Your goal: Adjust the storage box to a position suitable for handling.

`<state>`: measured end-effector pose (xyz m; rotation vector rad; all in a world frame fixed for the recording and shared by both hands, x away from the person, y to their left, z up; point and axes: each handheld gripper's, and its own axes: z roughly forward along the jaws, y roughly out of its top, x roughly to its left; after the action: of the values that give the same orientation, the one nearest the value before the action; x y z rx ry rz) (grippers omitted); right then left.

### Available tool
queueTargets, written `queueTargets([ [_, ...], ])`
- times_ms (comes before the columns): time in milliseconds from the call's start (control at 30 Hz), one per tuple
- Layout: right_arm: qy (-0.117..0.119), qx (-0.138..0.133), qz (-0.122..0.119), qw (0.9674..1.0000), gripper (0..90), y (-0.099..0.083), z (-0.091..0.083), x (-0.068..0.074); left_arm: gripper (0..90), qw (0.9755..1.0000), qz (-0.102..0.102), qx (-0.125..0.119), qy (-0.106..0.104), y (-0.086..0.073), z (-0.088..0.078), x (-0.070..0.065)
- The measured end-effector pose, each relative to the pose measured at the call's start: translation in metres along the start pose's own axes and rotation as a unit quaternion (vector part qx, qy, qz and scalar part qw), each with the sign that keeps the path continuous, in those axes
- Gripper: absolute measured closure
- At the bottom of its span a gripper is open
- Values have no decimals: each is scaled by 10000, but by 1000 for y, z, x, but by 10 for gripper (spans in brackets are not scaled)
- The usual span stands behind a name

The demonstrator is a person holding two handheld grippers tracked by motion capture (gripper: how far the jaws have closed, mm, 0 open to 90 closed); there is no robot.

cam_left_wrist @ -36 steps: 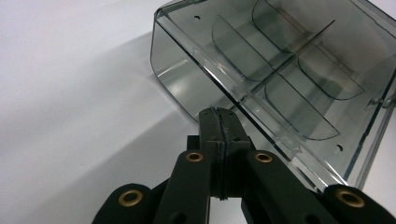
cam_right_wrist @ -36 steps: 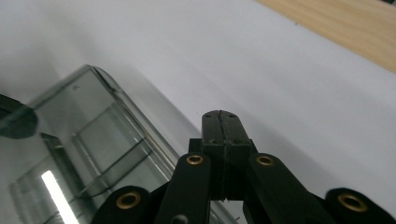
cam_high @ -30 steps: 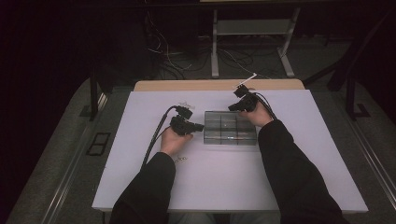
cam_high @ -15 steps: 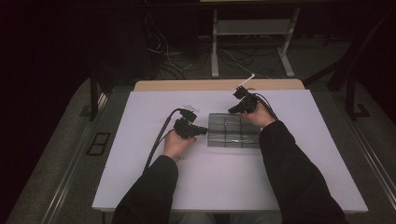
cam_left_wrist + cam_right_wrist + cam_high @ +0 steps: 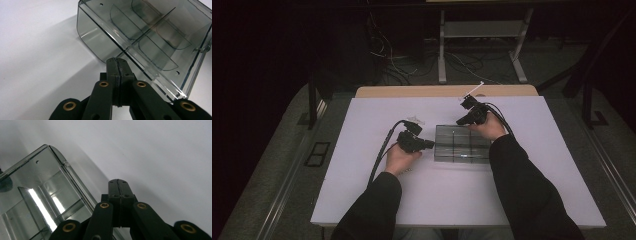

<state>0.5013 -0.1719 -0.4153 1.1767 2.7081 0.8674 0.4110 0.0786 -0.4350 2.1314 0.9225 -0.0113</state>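
Note:
A clear smoked-plastic box (image 5: 462, 144) with inner dividers lies in the middle of the white table (image 5: 362, 130). My left gripper (image 5: 430, 145) is at the box's left edge, shut, with nothing between its jaws. In the left gripper view the closed tips (image 5: 117, 61) sit at the box's (image 5: 150, 32) near wall; whether they touch it I cannot tell. My right gripper (image 5: 460, 121) is at the box's far right corner, also shut and empty. The right gripper view shows its closed tips (image 5: 118, 182) beside the box's (image 5: 45, 195) rim.
Each gripper trails a black cable (image 5: 382, 150). The table's wooden back edge (image 5: 447, 91) runs behind the box. Beyond it stand a metal frame (image 5: 482, 45) and loose cables on a dark floor. The person's forearms (image 5: 522, 190) cover the table's near middle.
The left hand and its gripper have shifted slightly right, toward the box's left edge. The right hand and the box have stayed in place.

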Motion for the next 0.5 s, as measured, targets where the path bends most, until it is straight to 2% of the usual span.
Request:
queueTargets([
  [233, 38, -37, 82, 10000, 896, -3, 0, 4, 879, 10000, 63, 57, 2, -4, -3, -5],
  [267, 30, -8, 104, 9999, 896, -4, -1, 5, 879, 9999, 119, 62, 9, -4, -3, -5],
  [500, 15, 14, 71, 10000, 896, -7, -2, 10, 870, 9998, 156, 83, -8, -6, -8, -8],
])
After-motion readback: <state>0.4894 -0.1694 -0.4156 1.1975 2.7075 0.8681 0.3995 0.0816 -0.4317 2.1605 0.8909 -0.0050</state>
